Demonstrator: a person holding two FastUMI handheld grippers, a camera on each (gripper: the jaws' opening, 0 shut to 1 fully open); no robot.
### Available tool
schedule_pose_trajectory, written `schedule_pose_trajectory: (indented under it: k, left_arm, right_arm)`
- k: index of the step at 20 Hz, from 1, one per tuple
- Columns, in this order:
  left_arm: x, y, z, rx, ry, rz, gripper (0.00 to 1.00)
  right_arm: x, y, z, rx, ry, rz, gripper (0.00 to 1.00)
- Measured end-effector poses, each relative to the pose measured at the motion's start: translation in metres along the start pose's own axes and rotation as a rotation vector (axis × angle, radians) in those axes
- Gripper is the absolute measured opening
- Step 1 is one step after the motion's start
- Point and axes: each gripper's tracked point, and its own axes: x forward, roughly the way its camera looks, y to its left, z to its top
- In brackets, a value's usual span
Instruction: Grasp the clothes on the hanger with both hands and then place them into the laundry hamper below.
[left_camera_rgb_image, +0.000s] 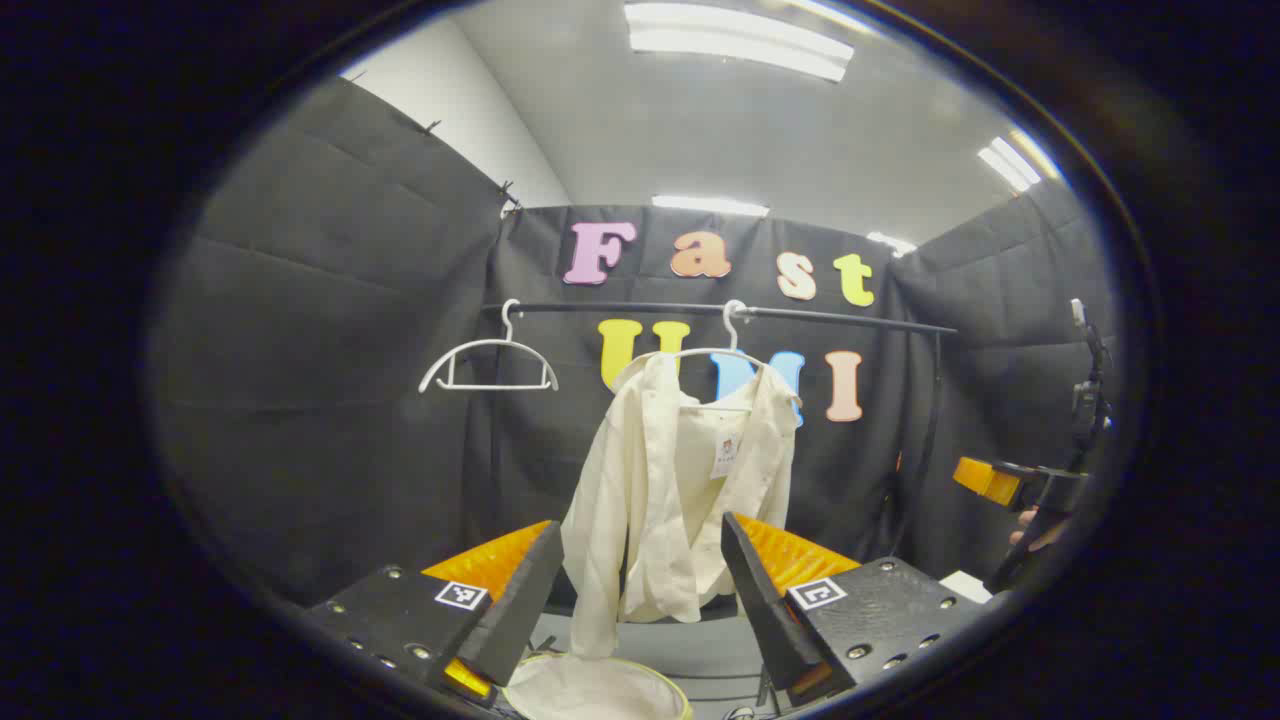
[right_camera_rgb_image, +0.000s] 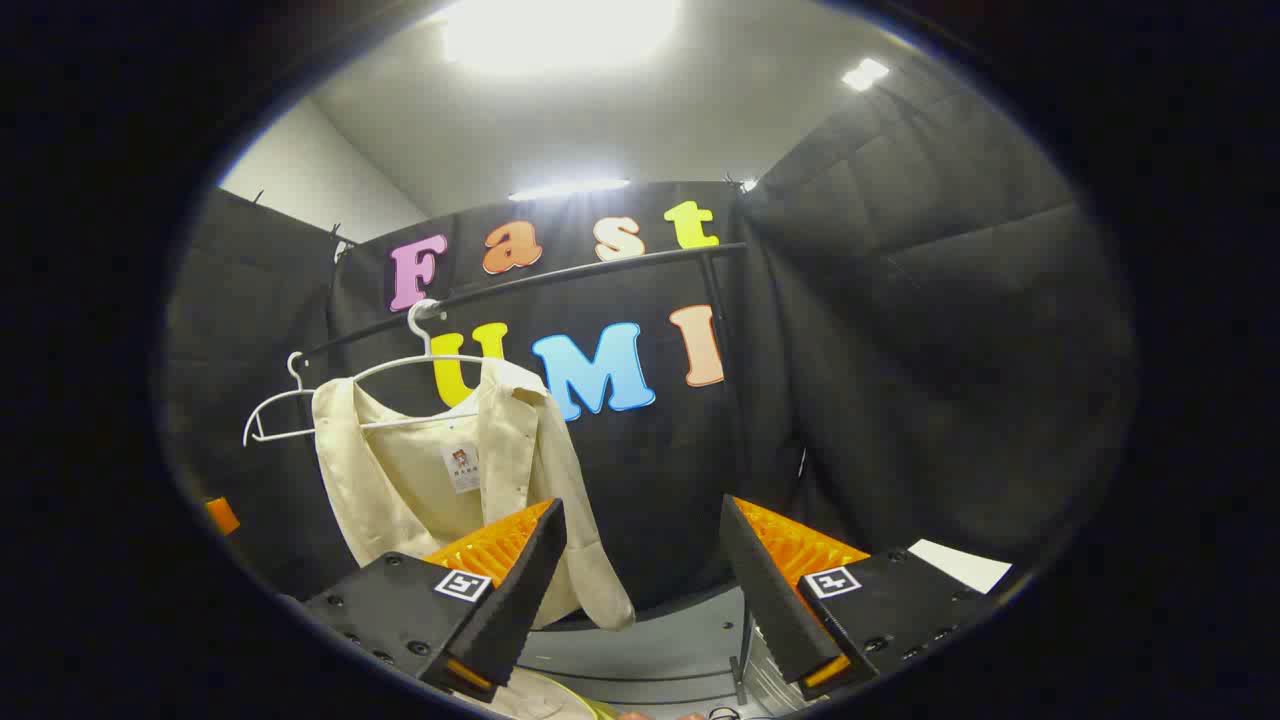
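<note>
Shirt (left_camera_rgb_image: 680, 490) on hanger (left_camera_rgb_image: 735, 345), left gripper (left_camera_rgb_image: 640, 610) spread before it, apart.

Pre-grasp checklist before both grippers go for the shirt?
1. Left gripper open: ok, jaws wide apart, nothing between them.
2. Right gripper open: ok, jaws apart and empty.
3. Shirt on its hanger on the rail: ok, hangs open-fronted, one side drooping lower.
4. Left gripper lined up: ok, the shirt sits framed between its fingers, not yet touched.
5. Right gripper lined up: not ok, the shirt lies off to the left of its fingers.
6. Hamper under the shirt: ok, its rim shows below the hem.
</note>
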Motion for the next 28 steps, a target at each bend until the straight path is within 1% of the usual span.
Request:
schedule_pose_trajectory:
  k: [3,6,9,14,18,19,23,28]
  left_arm:
    - [-0.005,0.005,-0.008,-0.048,0.012,0.021,0.92]
    - [-0.013,0.004,-0.009,-0.087,0.022,0.020,0.92]
    - [-0.018,0.005,-0.013,-0.078,0.036,0.013,0.94]
    - [-0.017,-0.002,-0.022,-0.073,0.061,0.004,0.93]
    - [-0.003,-0.012,-0.017,-0.076,0.058,-0.008,0.92]
    - [0.001,-0.014,-0.014,-0.071,0.052,-0.012,0.93]
    - [0.022,-0.021,0.000,-0.042,0.036,-0.027,0.93]
    - [0.066,-0.034,0.019,-0.043,0.015,-0.044,0.93]
  right_arm:
    - [-0.007,0.003,0.000,0.013,0.007,0.015,0.98]
    - [-0.011,0.002,-0.006,0.008,0.018,0.016,0.98]
    - [-0.016,0.001,-0.011,0.012,0.034,0.016,0.98]
    - [-0.021,-0.004,-0.015,0.028,0.043,0.004,0.98]
    - [-0.019,-0.005,-0.019,0.016,0.060,0.003,0.98]
    - [-0.017,-0.005,-0.019,0.014,0.064,0.004,0.98]
    - [-0.008,0.002,-0.019,0.010,0.075,0.018,0.98]
    - [0.010,0.000,-0.016,-0.016,0.076,0.012,0.98]
